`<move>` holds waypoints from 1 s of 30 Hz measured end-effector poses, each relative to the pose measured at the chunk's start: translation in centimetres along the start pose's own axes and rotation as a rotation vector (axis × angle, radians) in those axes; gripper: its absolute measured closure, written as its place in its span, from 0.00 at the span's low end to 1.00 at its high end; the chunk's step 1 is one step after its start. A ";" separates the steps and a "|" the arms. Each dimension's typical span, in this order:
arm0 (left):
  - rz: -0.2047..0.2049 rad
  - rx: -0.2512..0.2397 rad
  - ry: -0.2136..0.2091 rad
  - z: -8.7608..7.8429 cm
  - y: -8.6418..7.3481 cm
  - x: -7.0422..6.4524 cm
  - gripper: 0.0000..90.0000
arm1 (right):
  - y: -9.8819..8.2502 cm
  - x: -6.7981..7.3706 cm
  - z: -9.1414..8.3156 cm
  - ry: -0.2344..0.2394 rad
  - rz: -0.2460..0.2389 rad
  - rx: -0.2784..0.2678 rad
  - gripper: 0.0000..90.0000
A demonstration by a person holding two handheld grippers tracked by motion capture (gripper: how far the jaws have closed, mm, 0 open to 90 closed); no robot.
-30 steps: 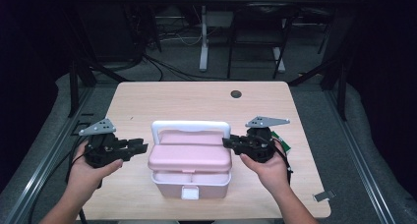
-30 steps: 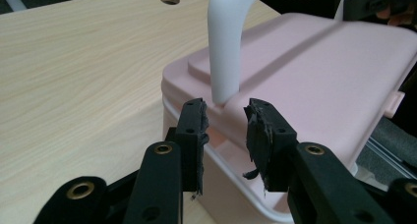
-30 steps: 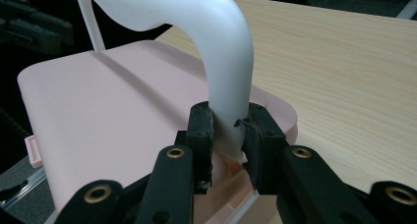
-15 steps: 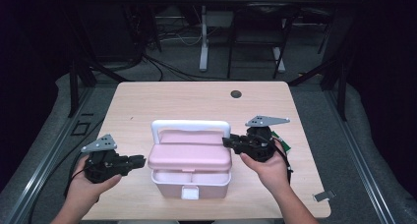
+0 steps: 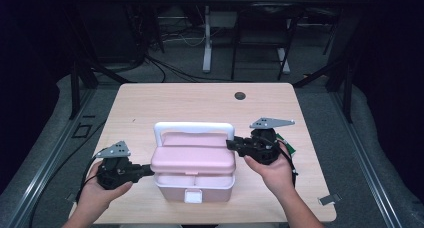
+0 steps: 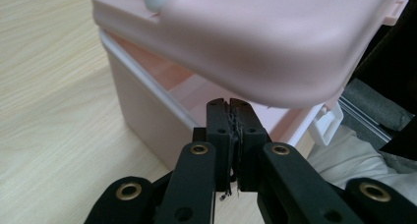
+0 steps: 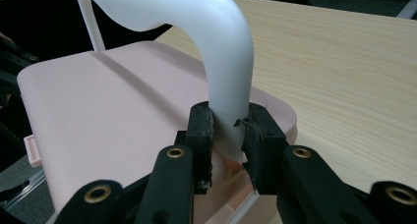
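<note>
Lid half-raised on pink box; steady lift by the handle, left tip under the lid rim.

High view: pink box (image 5: 194, 174) sits near table's (image 5: 150, 103) front edge, mid-width; left gripper (image 5: 142, 171) at its left side, right gripper (image 5: 235, 145) at its right.
Left gripper view: jaws have just been closing, now shut on nothing, tips just below the lid (image 6: 255, 42); best to push up gently.
Right gripper view: jaws clamp the white handle's (image 7: 221, 62) base; keep the pull straight.
</note>
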State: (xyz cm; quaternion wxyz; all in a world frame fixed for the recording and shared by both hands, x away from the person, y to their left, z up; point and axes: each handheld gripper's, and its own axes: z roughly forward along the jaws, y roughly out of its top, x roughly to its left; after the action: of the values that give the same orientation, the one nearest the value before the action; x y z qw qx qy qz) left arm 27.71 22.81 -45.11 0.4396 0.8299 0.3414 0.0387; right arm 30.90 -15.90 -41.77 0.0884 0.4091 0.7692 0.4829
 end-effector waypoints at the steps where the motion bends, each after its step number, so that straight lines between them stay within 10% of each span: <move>1: 0.005 0.002 -0.005 0.2 0.1 -0.1 0.97 | 0.0 0.0 0.0 0.000 0.001 0.000 0.82; 30: 0.050 0.031 -0.026 1.3 0.9 -1.6 0.97 | -0.4 -0.4 0.2 0.013 0.018 -0.011 0.81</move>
State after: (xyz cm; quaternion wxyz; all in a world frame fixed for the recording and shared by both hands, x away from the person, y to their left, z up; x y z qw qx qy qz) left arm 27.41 20.59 -44.83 0.4298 0.8454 0.3153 0.0336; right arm 31.05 -16.18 -42.32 0.0813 0.4125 0.7633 0.4905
